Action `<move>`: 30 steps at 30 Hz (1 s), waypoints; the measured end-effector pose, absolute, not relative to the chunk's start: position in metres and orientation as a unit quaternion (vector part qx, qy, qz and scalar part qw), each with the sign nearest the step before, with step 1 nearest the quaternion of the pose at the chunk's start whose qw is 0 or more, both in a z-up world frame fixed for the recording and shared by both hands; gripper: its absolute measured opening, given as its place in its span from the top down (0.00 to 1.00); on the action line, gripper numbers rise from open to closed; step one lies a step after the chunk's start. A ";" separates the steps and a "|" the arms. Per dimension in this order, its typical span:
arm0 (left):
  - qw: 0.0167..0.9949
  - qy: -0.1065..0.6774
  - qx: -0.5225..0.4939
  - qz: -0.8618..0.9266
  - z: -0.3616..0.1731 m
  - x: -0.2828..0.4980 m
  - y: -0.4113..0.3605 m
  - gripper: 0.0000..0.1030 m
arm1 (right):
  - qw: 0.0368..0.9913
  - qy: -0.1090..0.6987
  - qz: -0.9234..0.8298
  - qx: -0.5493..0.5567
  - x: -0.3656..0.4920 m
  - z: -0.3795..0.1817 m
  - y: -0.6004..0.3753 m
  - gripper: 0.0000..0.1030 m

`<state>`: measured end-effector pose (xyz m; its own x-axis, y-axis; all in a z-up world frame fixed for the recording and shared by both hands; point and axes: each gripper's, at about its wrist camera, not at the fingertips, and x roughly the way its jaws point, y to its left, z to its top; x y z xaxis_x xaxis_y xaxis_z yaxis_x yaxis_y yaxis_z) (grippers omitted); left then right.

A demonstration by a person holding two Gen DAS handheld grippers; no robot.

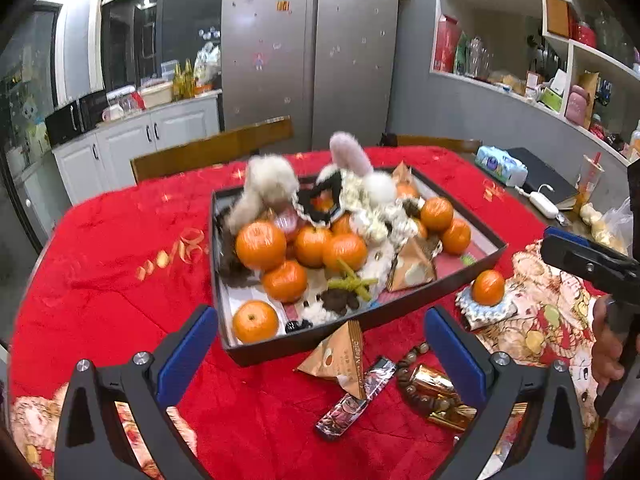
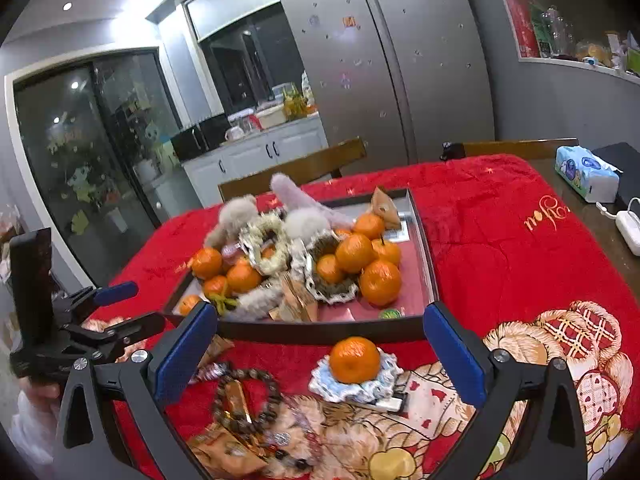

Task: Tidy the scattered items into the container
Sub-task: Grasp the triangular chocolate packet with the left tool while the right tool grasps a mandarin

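Both blue-padded grippers, left (image 1: 320,344) and right (image 2: 320,346), gape empty; round orange tangerine (image 2: 354,359) may roll off its crocheted blue-white coaster (image 2: 384,380) if nudged.

Two near, forward-facing wrist views over one shared tray (image 1: 360,322), left and right.

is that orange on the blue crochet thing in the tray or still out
Out. The orange sits on the crochet coaster on the red cloth, just outside the tray's near wall.

Ahead of us: steel double-door fridge (image 1: 308,52), white cabinets (image 1: 136,144), wooden chair (image 1: 212,148), grey wall, open shelving (image 1: 520,40) at right.
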<state>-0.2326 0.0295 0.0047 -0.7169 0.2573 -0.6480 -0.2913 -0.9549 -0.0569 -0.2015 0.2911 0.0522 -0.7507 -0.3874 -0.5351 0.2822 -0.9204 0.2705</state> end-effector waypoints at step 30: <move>0.201 0.049 -0.387 0.899 -0.046 -0.237 0.054 0.41 | 0.177 -0.069 -0.908 0.374 -0.219 0.007 0.283 0.48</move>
<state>-0.2370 0.0544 -0.0463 -0.6198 0.3231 -0.7151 -0.3986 -0.9146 -0.0678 -0.2192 0.2834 0.0070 -0.6576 -0.3734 -0.6543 0.2705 -0.9276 0.2576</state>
